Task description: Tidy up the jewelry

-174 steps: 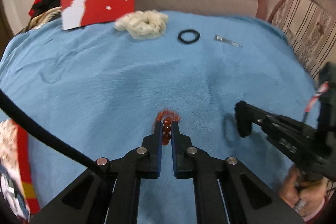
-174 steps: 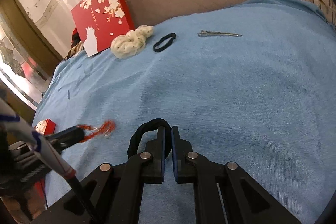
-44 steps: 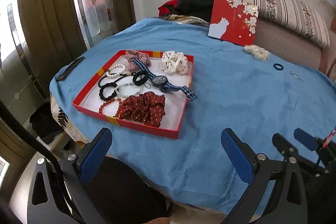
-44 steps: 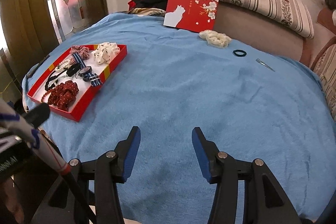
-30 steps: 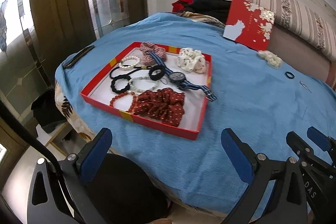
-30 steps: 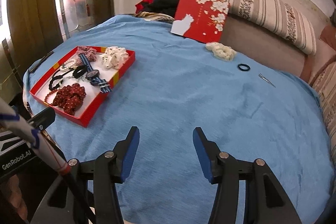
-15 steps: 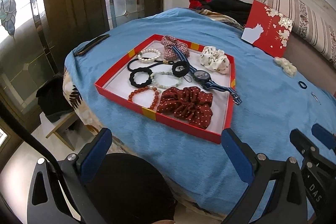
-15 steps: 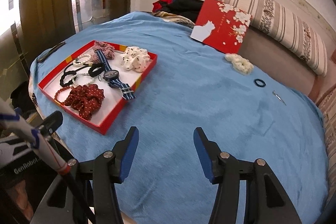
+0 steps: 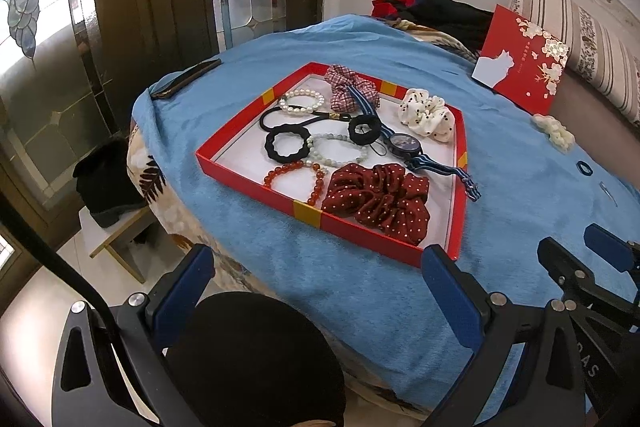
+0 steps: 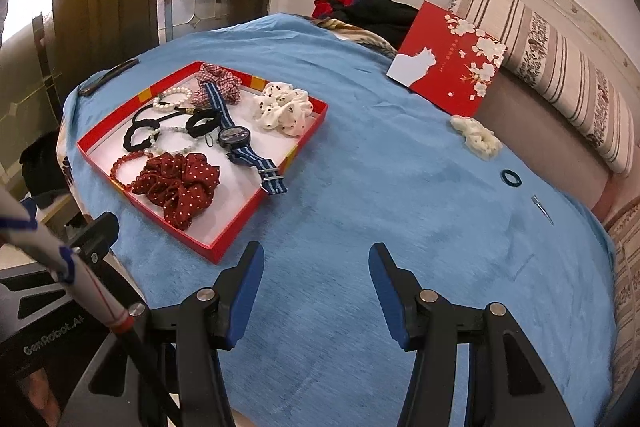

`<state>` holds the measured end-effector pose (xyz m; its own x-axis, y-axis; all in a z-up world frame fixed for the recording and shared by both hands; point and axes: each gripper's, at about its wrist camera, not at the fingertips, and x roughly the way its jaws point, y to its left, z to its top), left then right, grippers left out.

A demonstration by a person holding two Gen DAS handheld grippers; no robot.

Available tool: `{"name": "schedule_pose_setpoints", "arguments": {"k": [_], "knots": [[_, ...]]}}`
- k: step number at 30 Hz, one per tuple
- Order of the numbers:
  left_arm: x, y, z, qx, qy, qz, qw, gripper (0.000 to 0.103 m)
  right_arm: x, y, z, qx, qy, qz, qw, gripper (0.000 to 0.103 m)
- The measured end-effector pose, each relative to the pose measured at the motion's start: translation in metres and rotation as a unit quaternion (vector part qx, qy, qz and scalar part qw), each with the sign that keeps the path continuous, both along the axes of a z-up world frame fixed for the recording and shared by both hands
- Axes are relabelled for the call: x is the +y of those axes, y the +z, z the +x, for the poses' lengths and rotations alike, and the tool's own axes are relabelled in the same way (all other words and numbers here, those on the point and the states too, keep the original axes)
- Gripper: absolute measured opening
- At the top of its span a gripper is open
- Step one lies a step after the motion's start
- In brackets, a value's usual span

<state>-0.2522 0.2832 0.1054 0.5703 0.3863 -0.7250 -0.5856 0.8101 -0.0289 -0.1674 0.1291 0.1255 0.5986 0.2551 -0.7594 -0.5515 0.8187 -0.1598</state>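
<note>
A red tray [image 9: 304,209] [image 10: 236,233] lies on the blue cloth. In it are a dotted red scrunchie [image 9: 376,197], a red bead bracelet [image 9: 292,173], black hair ties [image 9: 286,145], a pearl bracelet [image 9: 300,103], a striped-strap watch [image 9: 404,145] and a white dotted scrunchie [image 9: 426,119]. On the cloth far right lie a cream scrunchie [image 10: 476,137], a small dark hair tie [image 10: 511,179] and a metal clip [image 10: 542,205]. My left gripper [image 9: 316,275] is open and empty, held back off the table's near edge. My right gripper [image 10: 316,277] is open and empty above the cloth.
The red box lid [image 10: 448,67] leans against the striped sofa back [image 10: 560,67]. A dark phone [image 9: 184,79] lies at the table's left edge. A black stool top [image 9: 256,359] sits below my left gripper. Clothes [image 10: 372,11] are piled behind the table.
Both grippers let go of the red bead bracelet and black hair tie, which now lie in the tray. Both have opened wide, pulled back and risen; lately they drift left.
</note>
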Motion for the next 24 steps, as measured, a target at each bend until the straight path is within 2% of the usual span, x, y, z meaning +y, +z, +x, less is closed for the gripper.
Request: {"name": "schedule_pose_setpoints", "arguments": {"k": [19, 24], "knots": [[0.0069, -0.0072, -0.0021, 0.008, 0.012, -0.011, 0.9998, 0.103, 0.0059, -0.0005, 0.0016, -0.002, 0.001, 0.006, 1.000, 0.059], [0.0040, -0.0043, -0.0038, 0.006, 0.011, -0.004, 0.9999, 0.103, 0.0002, 0.0006, 0.0019, 0.000, -0.007, 0.015, 1.000, 0.060]]}}
